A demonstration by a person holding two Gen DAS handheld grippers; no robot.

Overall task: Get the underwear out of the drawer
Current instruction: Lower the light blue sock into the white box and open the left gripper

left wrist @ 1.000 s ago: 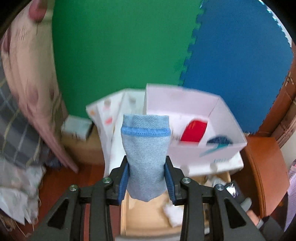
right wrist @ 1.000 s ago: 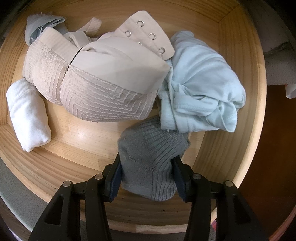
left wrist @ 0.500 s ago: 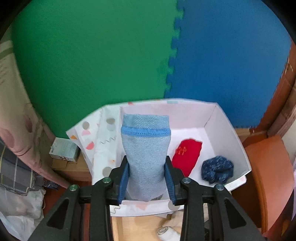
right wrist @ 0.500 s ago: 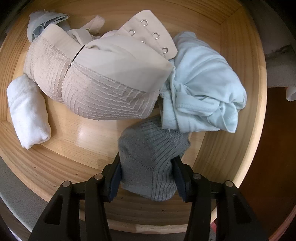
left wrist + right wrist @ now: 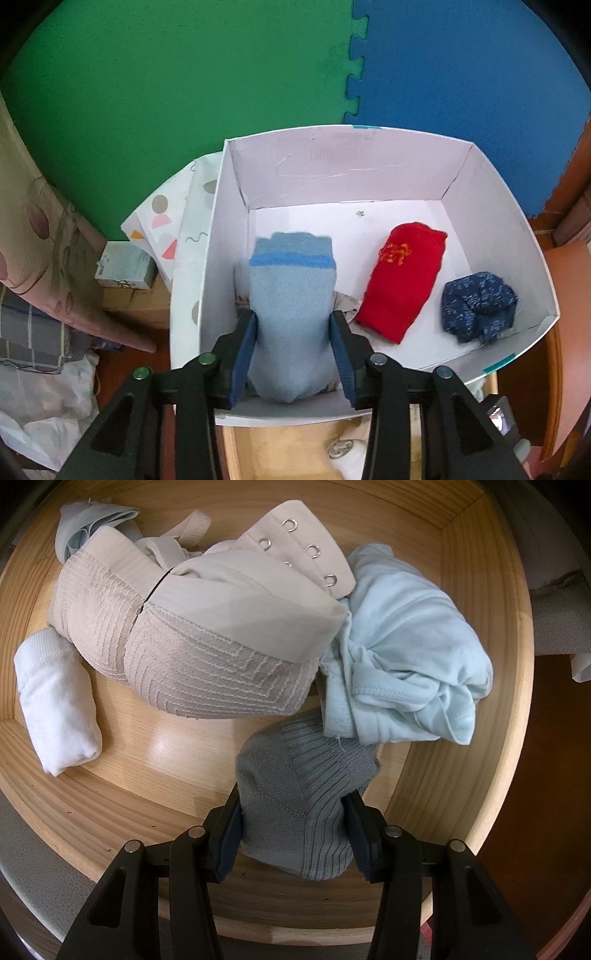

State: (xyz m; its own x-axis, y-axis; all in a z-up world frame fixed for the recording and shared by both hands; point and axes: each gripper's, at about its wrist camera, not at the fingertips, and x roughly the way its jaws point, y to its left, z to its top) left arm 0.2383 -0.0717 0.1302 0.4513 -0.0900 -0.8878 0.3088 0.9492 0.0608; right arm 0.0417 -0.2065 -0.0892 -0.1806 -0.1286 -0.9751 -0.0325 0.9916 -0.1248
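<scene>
In the left wrist view a light blue rolled underwear point(image 5: 291, 291) with a darker blue band stands inside the white box point(image 5: 332, 173), at its left end. My left gripper point(image 5: 294, 321) still has its pads against the roll's sides while its jaws are opening. A red roll point(image 5: 402, 284) and a dark blue speckled bundle point(image 5: 476, 306) lie to its right in the box. In the right wrist view my right gripper point(image 5: 295, 805) is shut on a grey ribbed garment point(image 5: 295, 771) low in the wooden drawer point(image 5: 461, 775).
The drawer also holds a beige bra point(image 5: 207, 646), a pale blue garment point(image 5: 402, 664) and a white roll point(image 5: 59, 705). Beyond the box lie green point(image 5: 166, 92) and blue point(image 5: 461, 74) foam mats. A patterned lid point(image 5: 173, 229), a small carton point(image 5: 125, 267) and bedding sit left.
My left gripper carried the light blue roll forward and down into the white box, and its jaws now stand slightly wider. The right gripper and grey garment have not moved.
</scene>
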